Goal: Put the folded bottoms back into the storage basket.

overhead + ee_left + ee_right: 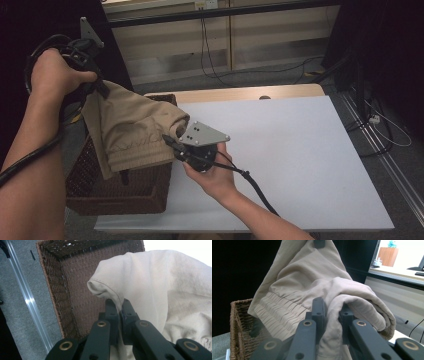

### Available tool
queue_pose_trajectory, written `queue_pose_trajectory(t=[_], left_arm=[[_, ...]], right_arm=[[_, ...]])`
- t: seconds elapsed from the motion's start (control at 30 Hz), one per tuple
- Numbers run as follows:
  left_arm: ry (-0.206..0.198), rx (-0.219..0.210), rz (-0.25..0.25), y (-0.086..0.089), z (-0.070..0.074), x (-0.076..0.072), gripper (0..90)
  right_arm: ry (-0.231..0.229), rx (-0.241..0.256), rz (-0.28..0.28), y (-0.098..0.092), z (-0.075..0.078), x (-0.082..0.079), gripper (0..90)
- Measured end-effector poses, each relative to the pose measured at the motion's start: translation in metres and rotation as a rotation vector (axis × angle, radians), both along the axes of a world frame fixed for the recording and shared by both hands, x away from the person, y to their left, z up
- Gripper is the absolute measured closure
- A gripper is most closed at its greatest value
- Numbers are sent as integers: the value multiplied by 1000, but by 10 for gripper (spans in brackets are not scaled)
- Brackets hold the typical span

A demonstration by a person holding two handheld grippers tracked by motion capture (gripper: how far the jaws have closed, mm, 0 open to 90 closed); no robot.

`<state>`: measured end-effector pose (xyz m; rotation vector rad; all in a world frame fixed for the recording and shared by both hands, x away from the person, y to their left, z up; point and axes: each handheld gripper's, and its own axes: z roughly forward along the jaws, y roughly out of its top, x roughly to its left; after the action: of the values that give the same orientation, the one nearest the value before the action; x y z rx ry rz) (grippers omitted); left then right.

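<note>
The left tongs (100, 86), raised high, pinched a hem of the beige garment (132, 127), which hung slanting down over the wicker basket (120, 197) toward the right tongs (170, 141). These clamped a fold of it near the elastic waistband (lower, at the basket's edge). The basket's inside was mostly hidden; white counter (300, 160) lay rightward.

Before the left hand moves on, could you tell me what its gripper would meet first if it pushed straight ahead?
The left gripper, already shut on the beige garment, points at the wicker basket; probably the basket's inner wall comes first, though depth is unclear.
</note>
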<state>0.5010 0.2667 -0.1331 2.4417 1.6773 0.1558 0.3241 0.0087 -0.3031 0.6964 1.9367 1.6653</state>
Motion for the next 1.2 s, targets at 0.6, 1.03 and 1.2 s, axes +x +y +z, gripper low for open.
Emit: queue_pose_trajectory(t=[0.6,1.03,1.2], left_arm=[[-1,3,15,12,-6,0,871],[12,11,33,24,-11,3,871],[10,3,41,30,-14,3,871]], right_arm=[[13,-12,11,10,-5,6,801],[24,-8,27,23,-8,6,800],[22,-12,33,28,-9,6,799]])
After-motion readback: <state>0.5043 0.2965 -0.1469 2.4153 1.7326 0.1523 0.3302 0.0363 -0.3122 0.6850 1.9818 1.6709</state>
